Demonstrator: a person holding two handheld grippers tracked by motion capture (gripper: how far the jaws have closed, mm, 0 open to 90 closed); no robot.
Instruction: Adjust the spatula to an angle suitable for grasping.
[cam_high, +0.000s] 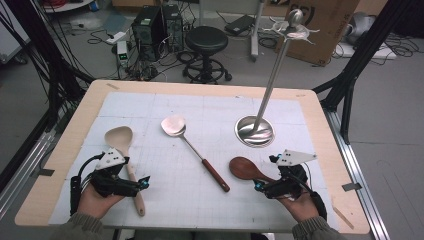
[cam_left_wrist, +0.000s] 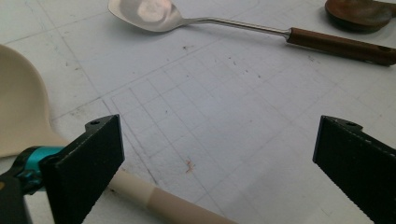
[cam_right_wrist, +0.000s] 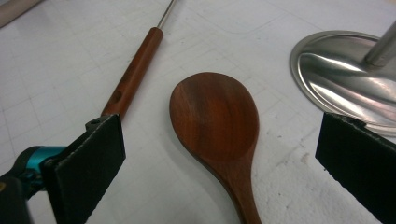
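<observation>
With both grippers' fingers spread wide and empty, the dark wooden spoon (cam_right_wrist: 215, 121) lies between the right gripper (cam_right_wrist: 219, 154) fingers, so its thin handle could be knocked toward the rack base (cam_right_wrist: 348, 79) if closed off-centre.

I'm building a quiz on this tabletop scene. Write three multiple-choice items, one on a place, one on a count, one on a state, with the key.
1. Where does the metal stand sit on the table?
A. far right part
B. near left corner
C. between the grippers

2. How many utensils lie on the mat?
A. two
B. three
C. five

3. How are the right gripper's jaws?
A. shut on the dark wooden spoon
B. shut on nothing
C. open

Key: 1 A, its round base lies beyond the right hand. 2 B, the pale spoon, steel spatula and dark wooden spoon. 3 C, the jaws stand wide apart with the spoon's neck between them.
</observation>
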